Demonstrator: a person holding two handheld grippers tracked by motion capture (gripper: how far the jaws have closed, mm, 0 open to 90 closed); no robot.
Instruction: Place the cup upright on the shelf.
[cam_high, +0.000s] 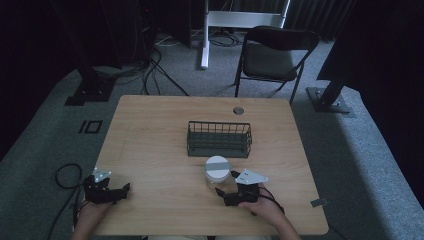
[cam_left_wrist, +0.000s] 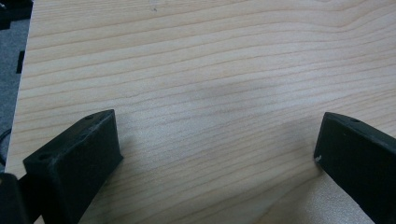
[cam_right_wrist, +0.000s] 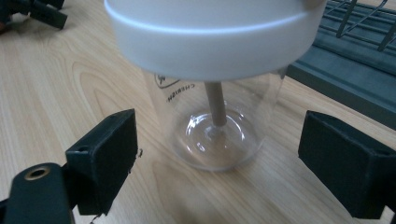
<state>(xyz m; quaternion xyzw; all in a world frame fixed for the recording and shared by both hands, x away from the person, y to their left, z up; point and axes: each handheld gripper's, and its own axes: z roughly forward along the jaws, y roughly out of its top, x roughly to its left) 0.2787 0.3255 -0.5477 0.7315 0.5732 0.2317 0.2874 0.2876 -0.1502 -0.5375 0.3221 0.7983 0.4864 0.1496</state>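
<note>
Standing upright on the tabletop (cam_high: 160, 150), a clear jar (cam_right_wrist: 219, 130) with a white lid (cam_high: 217, 164) sits just at six o'clock of the wire basket (cam_high: 219, 139). Right hand-held gripper (cam_high: 226, 192) flanks it, jaws apart. Left hand-held gripper (cam_high: 122, 192), jaws apart, rests at eight o'clock.

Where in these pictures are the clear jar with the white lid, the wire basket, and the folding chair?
clear jar (cam_right_wrist: 219, 126), right gripper view, on its clear glass wall near the bottom.
wire basket (cam_high: 219, 128), high view, on its far rim.
folding chair (cam_high: 270, 61), high view, on its seat.
</note>
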